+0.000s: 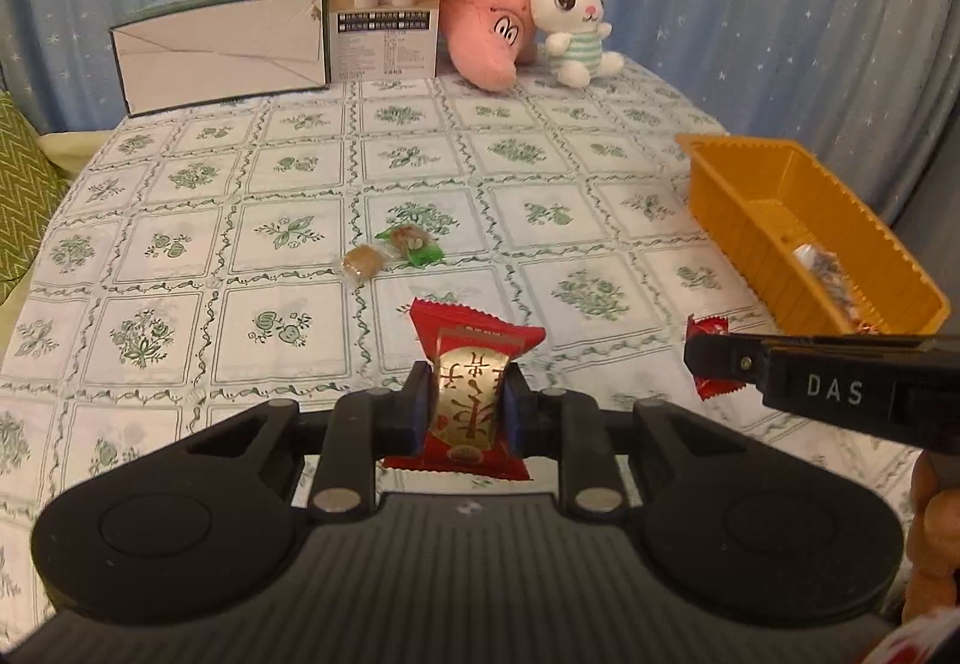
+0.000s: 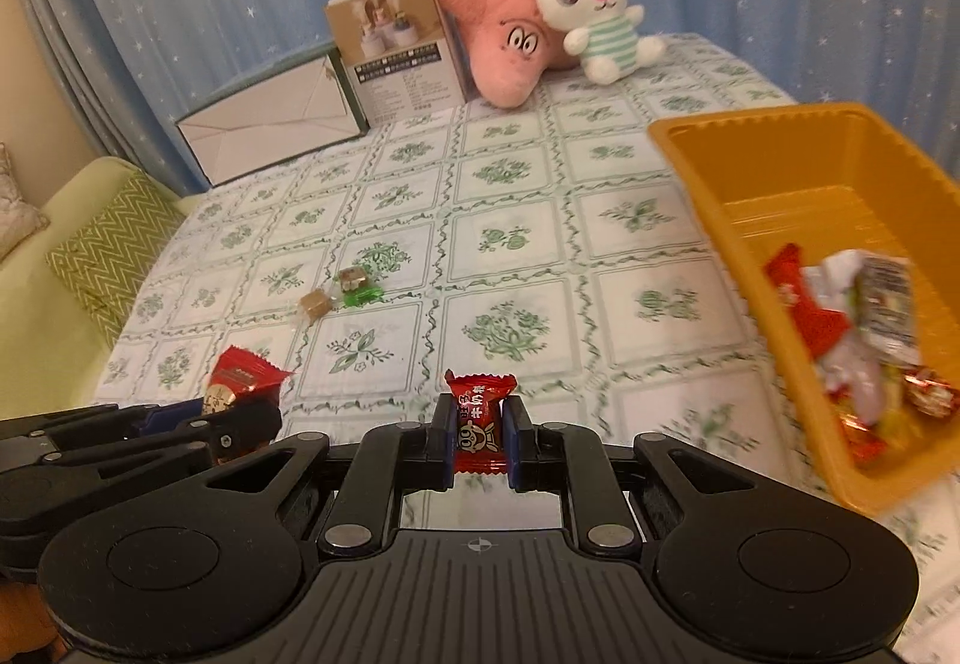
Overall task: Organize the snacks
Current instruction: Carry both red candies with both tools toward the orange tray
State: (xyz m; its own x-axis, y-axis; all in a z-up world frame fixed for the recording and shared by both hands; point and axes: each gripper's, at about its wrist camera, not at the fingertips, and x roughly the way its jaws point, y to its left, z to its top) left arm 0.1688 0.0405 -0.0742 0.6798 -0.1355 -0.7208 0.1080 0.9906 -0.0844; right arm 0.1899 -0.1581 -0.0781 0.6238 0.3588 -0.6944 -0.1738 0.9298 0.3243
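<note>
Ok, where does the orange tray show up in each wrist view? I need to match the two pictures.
Left wrist view: the orange tray sits at the right edge, mid-height, past the right gripper.
Right wrist view: the orange tray fills the right side, snacks piled in its near end.
Shared landmark: the white plush rabbit at the far end of the table.

Soft, even indoor light; fisheye bends edges, and the orange tray (image 2: 708, 172) smears with blur.
</note>
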